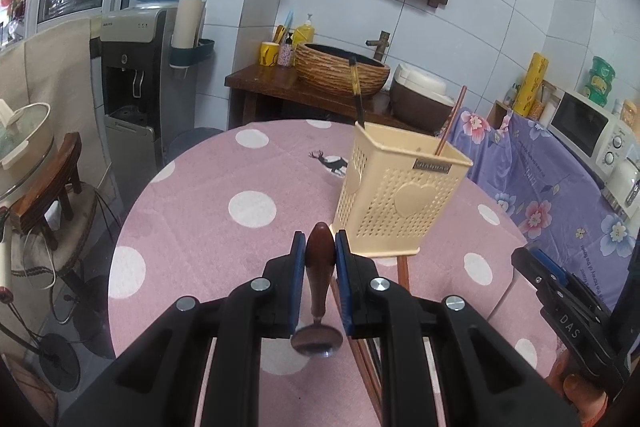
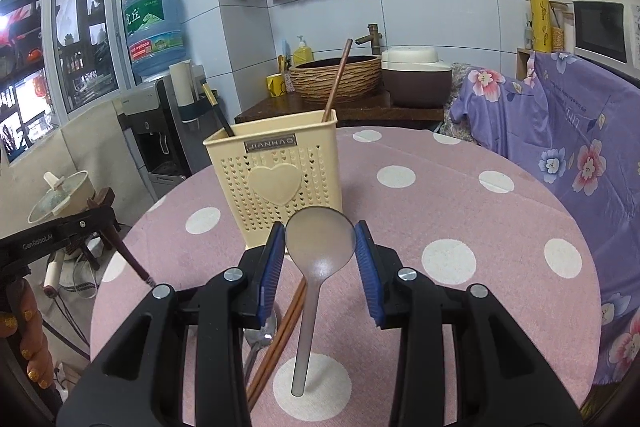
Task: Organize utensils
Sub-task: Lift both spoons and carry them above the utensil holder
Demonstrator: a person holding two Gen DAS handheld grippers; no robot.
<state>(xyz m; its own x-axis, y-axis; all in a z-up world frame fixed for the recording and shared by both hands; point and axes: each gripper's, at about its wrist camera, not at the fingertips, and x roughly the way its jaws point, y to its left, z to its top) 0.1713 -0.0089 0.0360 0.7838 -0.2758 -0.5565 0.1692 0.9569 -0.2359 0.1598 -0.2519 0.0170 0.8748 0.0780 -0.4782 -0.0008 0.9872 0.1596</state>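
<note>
A cream perforated utensil holder [image 1: 394, 189] [image 2: 276, 177] stands on the pink dotted table, with a dark chopstick [image 1: 357, 95] and a brown chopstick [image 1: 452, 121] standing in it. My left gripper [image 1: 320, 247] is shut on the wooden handle of a spoon [image 1: 319, 259], whose metal bowl hangs down toward the camera, just left of the holder. My right gripper [image 2: 320, 243] is shut on the bowl of a translucent grey spoon [image 2: 320, 239], its handle hanging over the table in front of the holder. Brown chopsticks [image 2: 280, 339] and a metal spoon [image 2: 260, 335] lie on the table below.
The round table [image 2: 460, 207] has a pink cloth with white dots. A flowered purple cloth [image 2: 568, 131] covers furniture at the right. A water dispenser [image 1: 132, 83], a wooden stool with a pot [image 1: 40, 163] and a basin counter [image 1: 332, 75] stand beyond the table.
</note>
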